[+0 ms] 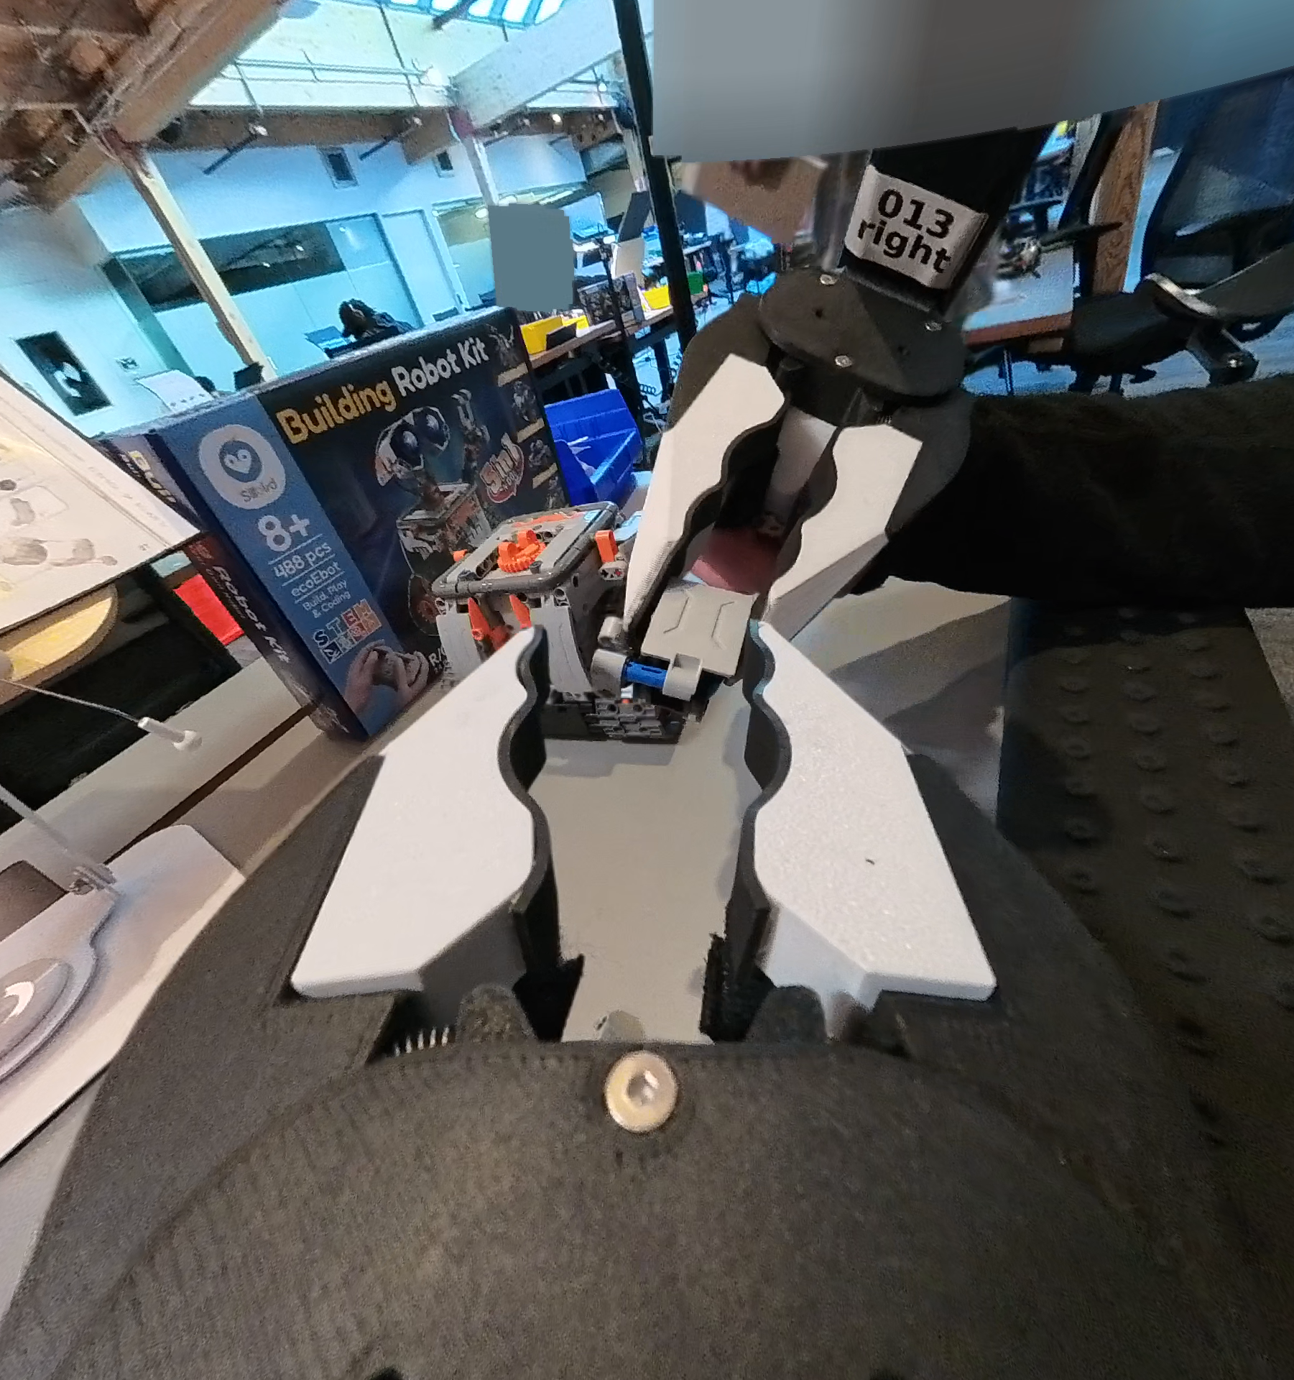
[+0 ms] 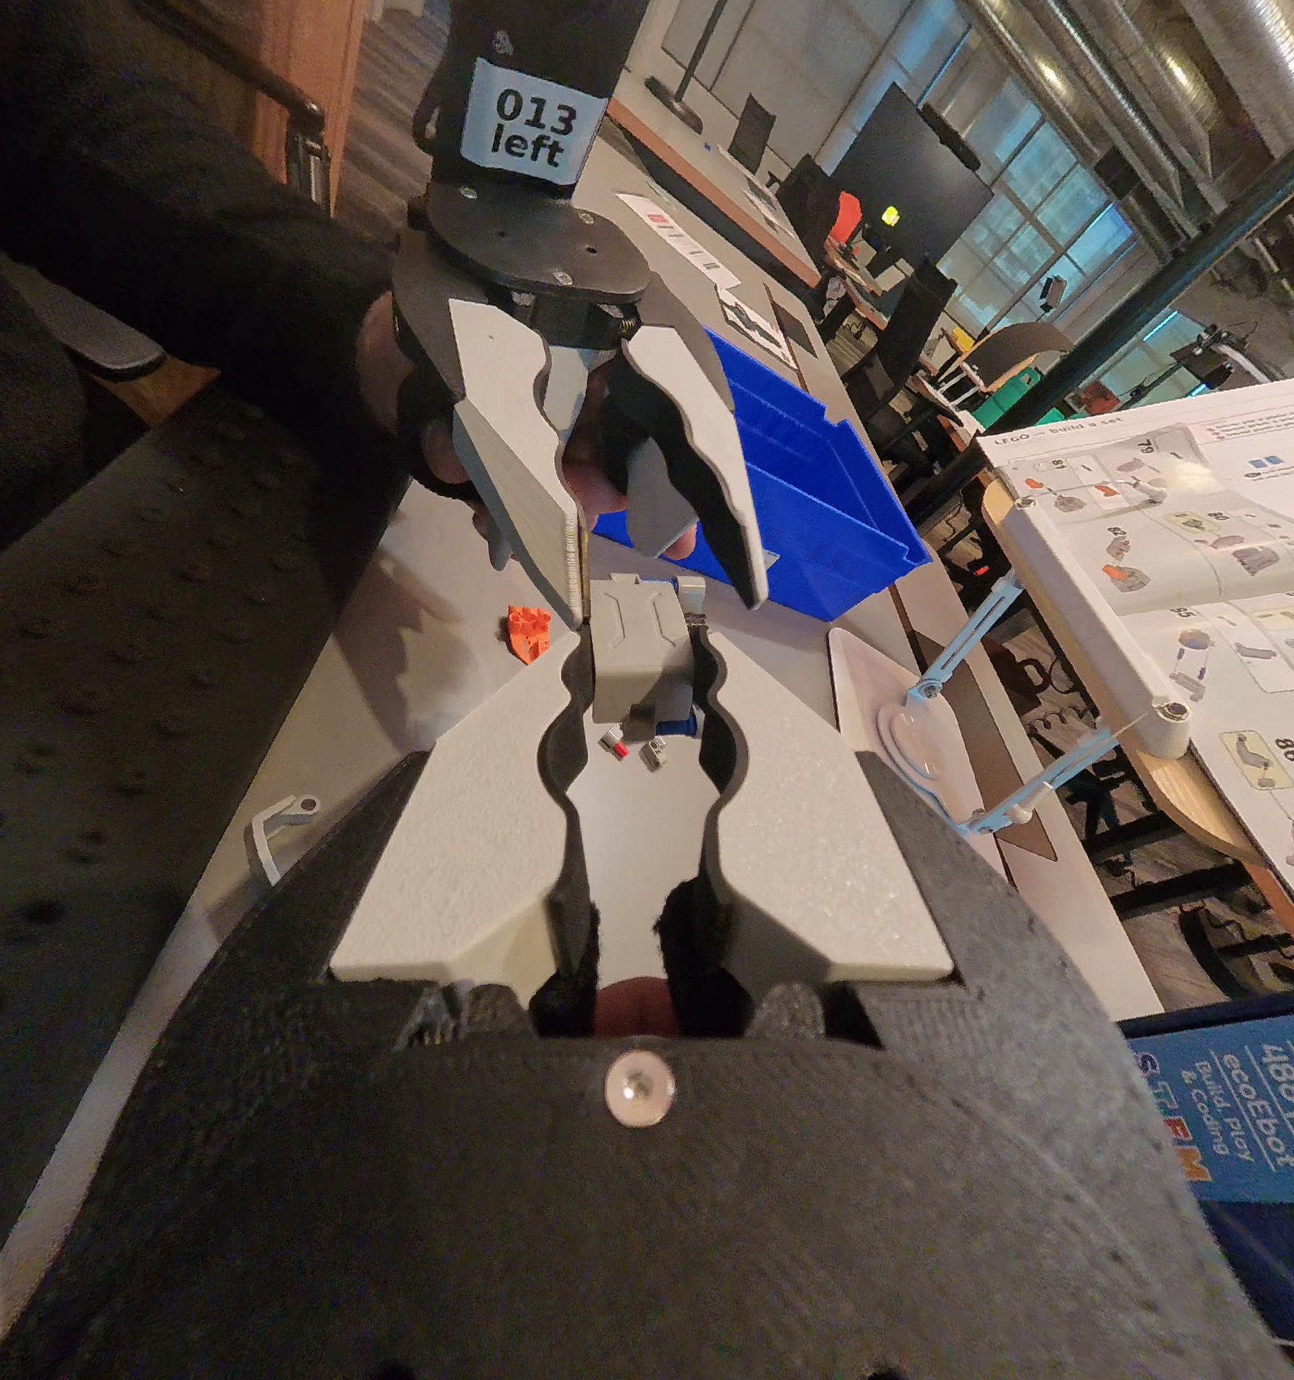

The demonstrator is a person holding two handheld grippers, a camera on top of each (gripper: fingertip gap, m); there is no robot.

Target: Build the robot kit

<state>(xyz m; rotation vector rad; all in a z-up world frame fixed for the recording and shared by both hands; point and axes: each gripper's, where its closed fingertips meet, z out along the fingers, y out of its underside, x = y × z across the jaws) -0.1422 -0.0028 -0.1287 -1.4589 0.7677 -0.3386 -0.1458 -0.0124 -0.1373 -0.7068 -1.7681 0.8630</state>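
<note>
My right gripper is shut on a grey plastic panel piece with a blue pin at its end. In the left wrist view the right gripper comes down from the upper right and holds the panel against the side of a small grey, black and orange brick-built robot model on the grey table. My left gripper is open, its fingertips to either side of the panel and model. In the right wrist view the left gripper hangs open over the panel, one finger touching its edge.
A blue kit box stands behind the model, with a blue bin beyond it. An instruction booklet on a stand is at one side. An orange part, a white curved part and small grey parts lie on the table. A black dimpled surface borders it. My left and right fingertips are right by each other.
</note>
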